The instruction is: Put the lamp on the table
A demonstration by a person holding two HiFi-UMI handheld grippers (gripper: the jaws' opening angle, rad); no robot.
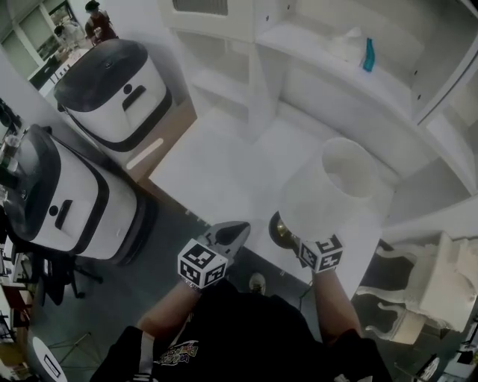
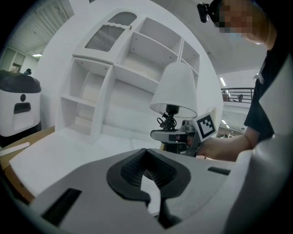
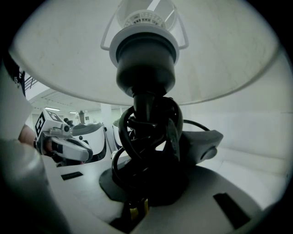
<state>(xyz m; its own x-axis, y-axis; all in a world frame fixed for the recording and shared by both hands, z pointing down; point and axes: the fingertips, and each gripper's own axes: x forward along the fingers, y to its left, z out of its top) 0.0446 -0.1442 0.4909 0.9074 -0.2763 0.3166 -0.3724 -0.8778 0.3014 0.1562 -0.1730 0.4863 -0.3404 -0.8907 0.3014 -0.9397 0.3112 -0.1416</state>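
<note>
The lamp has a white shade and a dark stem wrapped in coiled black cord. My right gripper is shut on that stem just under the shade, and the lamp stands upright in it. The dark round base is over the near edge of the white table; whether it rests there I cannot tell. My left gripper is at the same table edge, left of the lamp, shut with nothing in it. In the left gripper view the lamp and the right gripper are just ahead.
Two white-and-black rounded machines stand left of the table. A white shelf unit with a teal bottle backs it. A white carved chair is at the right. A person stands far back.
</note>
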